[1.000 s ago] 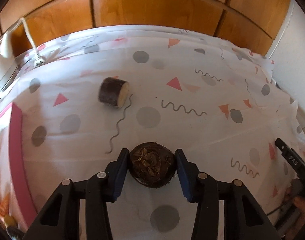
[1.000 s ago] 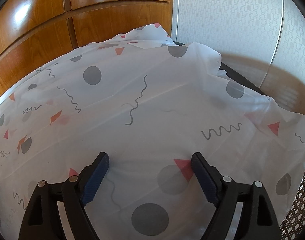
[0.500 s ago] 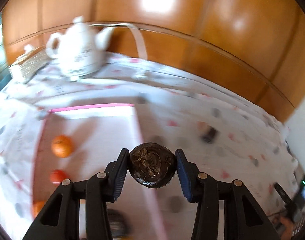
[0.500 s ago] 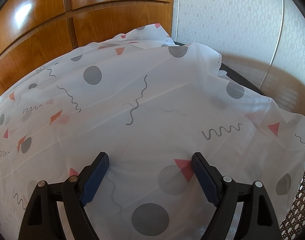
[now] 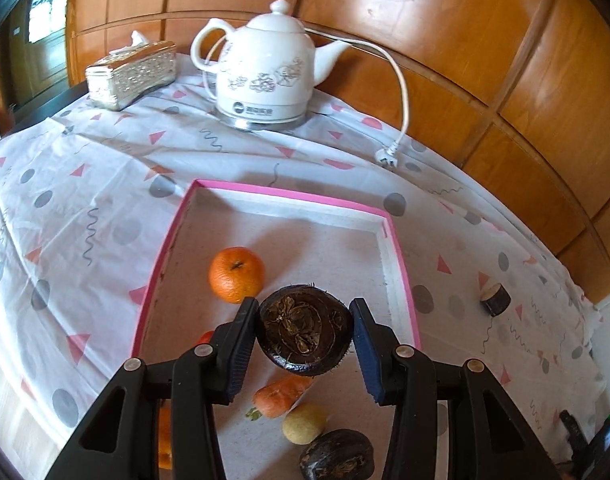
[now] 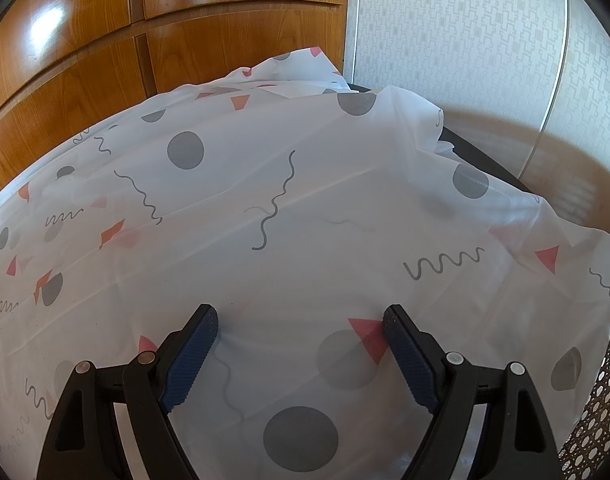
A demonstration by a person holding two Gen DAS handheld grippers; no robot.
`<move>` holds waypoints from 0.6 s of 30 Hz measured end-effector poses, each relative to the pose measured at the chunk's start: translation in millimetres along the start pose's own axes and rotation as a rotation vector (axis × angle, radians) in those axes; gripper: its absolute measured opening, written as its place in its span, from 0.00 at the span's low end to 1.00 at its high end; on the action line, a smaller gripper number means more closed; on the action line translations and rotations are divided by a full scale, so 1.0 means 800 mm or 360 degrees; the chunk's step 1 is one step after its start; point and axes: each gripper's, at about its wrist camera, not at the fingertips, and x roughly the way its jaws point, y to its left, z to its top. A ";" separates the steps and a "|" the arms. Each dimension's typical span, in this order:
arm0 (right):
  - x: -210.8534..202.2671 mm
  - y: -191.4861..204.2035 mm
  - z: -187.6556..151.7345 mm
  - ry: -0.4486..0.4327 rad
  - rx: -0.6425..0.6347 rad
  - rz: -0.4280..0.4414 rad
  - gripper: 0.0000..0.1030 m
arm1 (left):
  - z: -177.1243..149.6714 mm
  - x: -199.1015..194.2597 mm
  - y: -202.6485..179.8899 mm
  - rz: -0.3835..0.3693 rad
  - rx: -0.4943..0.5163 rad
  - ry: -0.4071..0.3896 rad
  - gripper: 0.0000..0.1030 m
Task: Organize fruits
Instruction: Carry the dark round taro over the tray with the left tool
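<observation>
Brown wooden panels stand behind a worktop covered by a white cloth with grey dots and pink triangles (image 5: pixel 105 184). On it sit a white china kettle (image 5: pixel 265 76), a silver tissue box (image 5: pixel 131 74) and a flat tray with a pink rim (image 5: pixel 401 264).

The left gripper (image 5: pixel 305 332) has its jaws closed on a round, dark brown, rough fruit (image 5: pixel 305 330), held over the tray. Below lie an orange mandarin (image 5: pixel 236 274), a carrot-like orange piece (image 5: pixel 281 396), a small yellow ball-shaped fruit (image 5: pixel 303 424) and another dark one (image 5: pixel 337 460). A short dark chunk (image 5: pixel 494 299), maybe a cut fruit, waits on the cloth outside.

The right gripper (image 6: pixel 301 354) hangs over bare cloth, jaws wide apart and empty.

The step in hand looks like dropping this fruit in. Next it should go down onto a bare spot, then let go softly.
</observation>
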 end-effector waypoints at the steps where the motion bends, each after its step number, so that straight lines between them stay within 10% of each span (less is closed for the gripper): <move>1: 0.000 0.000 0.000 0.0000 0.0000 0.0000 0.84 | 0.001 -0.002 0.002 -0.0002 -0.0019 -0.0011 0.45; 18: -0.001 -0.002 0.000 0.0000 -0.0008 -0.0006 0.84 | 0.002 0.020 0.007 0.0029 -0.0017 0.0024 0.45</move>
